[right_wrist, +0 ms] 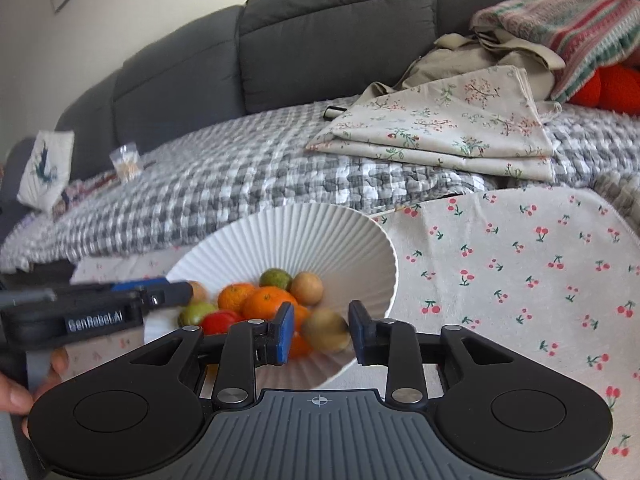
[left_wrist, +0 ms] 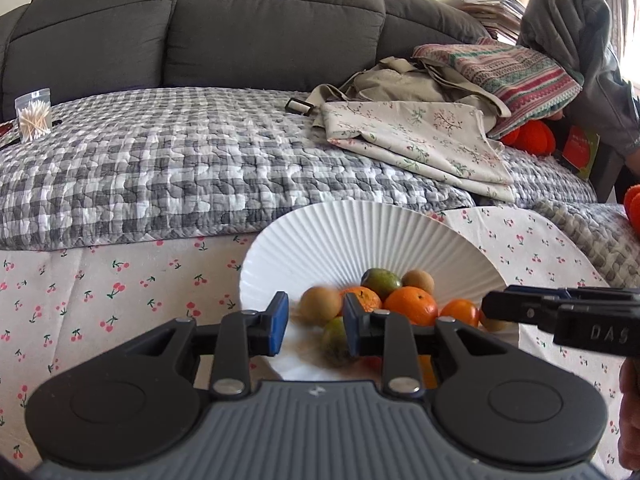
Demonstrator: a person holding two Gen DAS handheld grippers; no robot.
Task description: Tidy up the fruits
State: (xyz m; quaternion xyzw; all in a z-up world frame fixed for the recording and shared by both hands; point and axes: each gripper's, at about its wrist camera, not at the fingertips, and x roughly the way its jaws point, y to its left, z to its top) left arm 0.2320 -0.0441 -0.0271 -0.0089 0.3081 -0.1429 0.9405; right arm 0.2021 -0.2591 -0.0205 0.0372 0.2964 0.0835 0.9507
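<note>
Left wrist view shows both tongs, left tongs [left_wrist: 315,322] and right tongs [right_wrist: 321,334], parted and empty over the bowl [left_wrist: 360,232], apparently having dropped fruit [right_wrist: 325,330] inside.

We are seeing our left gripper [left_wrist: 315,325] wearing black linkage arms, silver screws, blue fingers [left_wrist: 278,322], ribbed grey base, our right gripper [right_wrist: 321,334] matching, lettering showing on both.
</note>
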